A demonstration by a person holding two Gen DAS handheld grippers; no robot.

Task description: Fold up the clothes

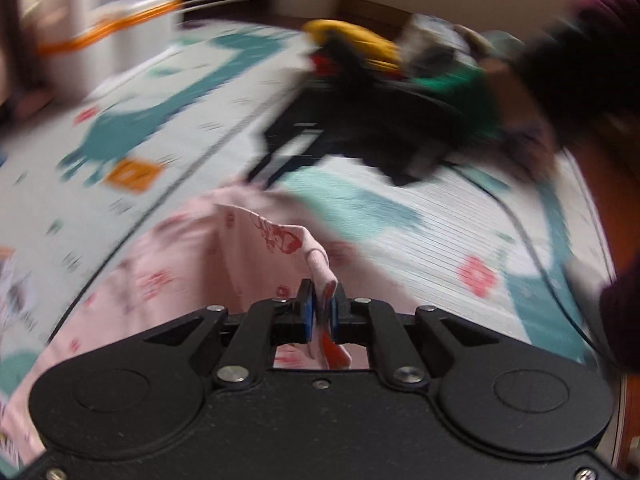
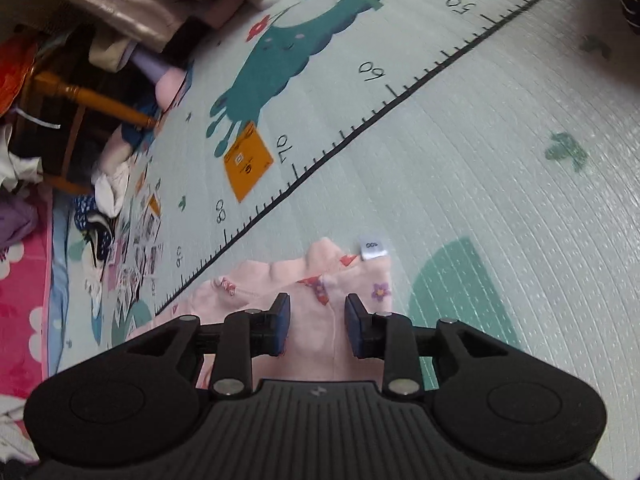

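soft pink cloth garment [image 2: 320, 320], ribbed mat [image 2: 480, 200]

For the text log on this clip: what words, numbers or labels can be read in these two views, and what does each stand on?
"50", "60", "70", "80": beside the printed ruler line on the play mat.
Next ruler number down, about "90": distorted, not sure.
White tag on the pink garment: small print, perhaps "100", not sure.
Orange square on the mat: marks too small.
Left wrist view: all blurred, nothing readable.

Play mat [image 2: 460, 128] with printed ruler [image 2: 360, 124], teal animal [image 2: 272, 68]; wooden chair leg [image 2: 92, 98] at edge.
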